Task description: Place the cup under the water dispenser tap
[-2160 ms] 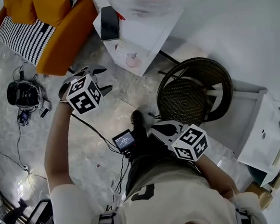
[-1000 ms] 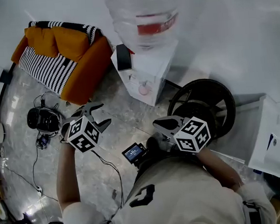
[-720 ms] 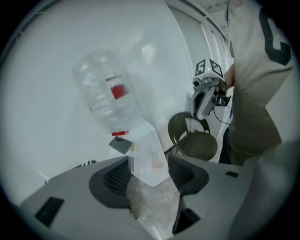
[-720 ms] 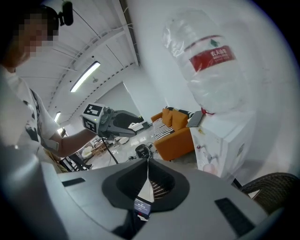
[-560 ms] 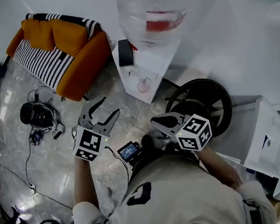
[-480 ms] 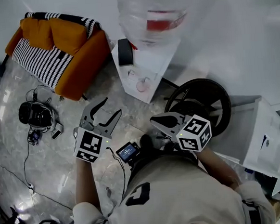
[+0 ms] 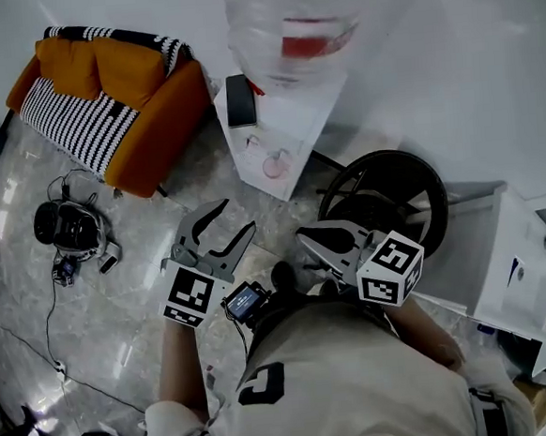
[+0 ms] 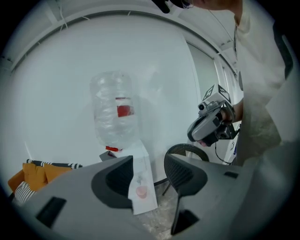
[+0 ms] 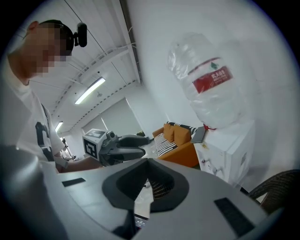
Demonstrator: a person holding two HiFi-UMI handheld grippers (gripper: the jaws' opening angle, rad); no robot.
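Looks down on a grey stone floor (image 7: 119,300), with an orange sofa (image 7: 103,94) at the upper left and a white water dispenser (image 7: 284,117) against the wall, a big clear bottle (image 7: 305,22) on top. Just right of the dispenser, a dark wicker chair (image 7: 384,199).

Since a second ago: lifted both grippers, and rolled the left gripper (image 7: 235,217) round to aim at the dispenser. Drew its jaws in a little; spread wide all the same, nothing between them. Right gripper (image 7: 304,235) pressed together, tips meeting, pinching nothing. Reads as an approach only, with both well apart from the dispenser and no reach made yet.

No cup in either gripper. Only a small pink round thing (image 7: 274,165) low on the dispenser's front, below the taps (image 9: 206,161). Probably the cup, but too small to be sure. If so, already standing at the dispenser; cannot tell whether straight under a tap. Shows from above as a round disc, so judged upright, with its long axis vertical and its mouth up.
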